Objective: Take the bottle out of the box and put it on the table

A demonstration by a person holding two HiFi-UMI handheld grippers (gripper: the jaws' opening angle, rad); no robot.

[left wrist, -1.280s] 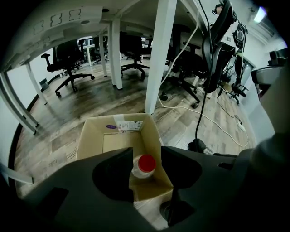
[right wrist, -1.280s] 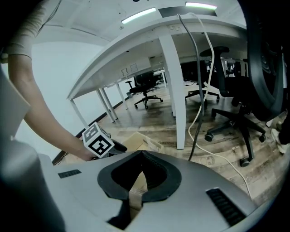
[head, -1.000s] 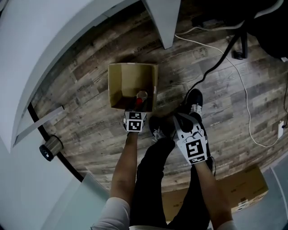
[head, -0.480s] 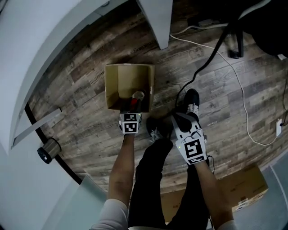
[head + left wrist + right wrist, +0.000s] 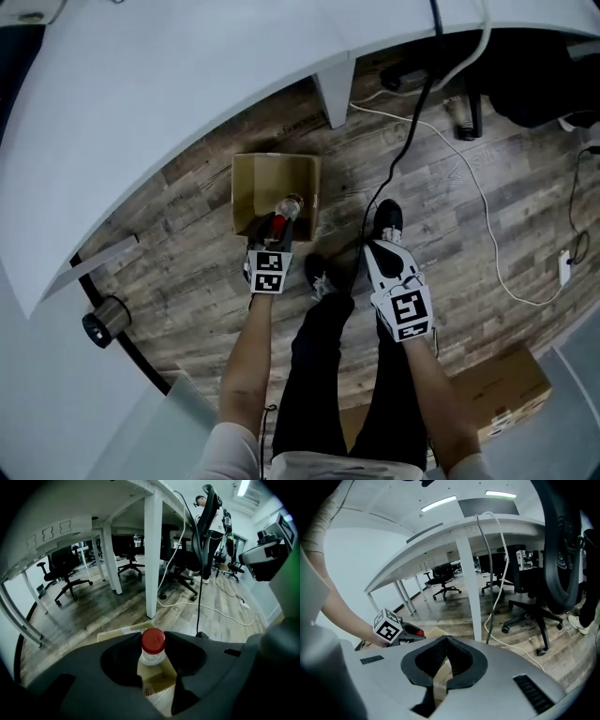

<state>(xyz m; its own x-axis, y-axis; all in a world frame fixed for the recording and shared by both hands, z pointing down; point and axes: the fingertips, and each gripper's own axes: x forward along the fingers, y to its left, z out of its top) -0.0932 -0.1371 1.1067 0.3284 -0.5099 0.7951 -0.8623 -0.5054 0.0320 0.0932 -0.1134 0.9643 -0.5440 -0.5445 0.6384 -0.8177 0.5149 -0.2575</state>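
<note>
Now the step in hand is, I judge, the lift-out: the bottle [image 5: 153, 649] is gripped and hangs over the near right corner of the cardboard box [image 5: 246, 192], which stands on the wood floor [image 5: 469, 234] beside the person's feet. From the head view I cannot tell if the bottle's bottom is already clear of the box rim – the gripper covers that part, so it is maybe half out.

Left gripper [image 5: 275, 230]: its jaws have just been closing and the bottle stands between them. In the left gripper view they are about half open and clamped on the bottle's upper body, just under the red cap [image 5: 153, 640]. The cap points away from the camera, with the box directly below. The grip looks centred, approx. at the narrow part, so the bottle should not swing much.

Right gripper [image 5: 446, 641]: jaws together, pads touching each other, nothing between them. It hangs to the right over the person's shoe, apart from the box, and seems to have no job at present.

Next move, as I see it: raise the bottle fully clear of the box wall, then carry it up to the white table [image 5: 187, 84] – its top is well above the floor, so a long lift. Keep the bottle upright, set the base flat on the tabletop, away from the edge, and only then open the jaws.
</note>
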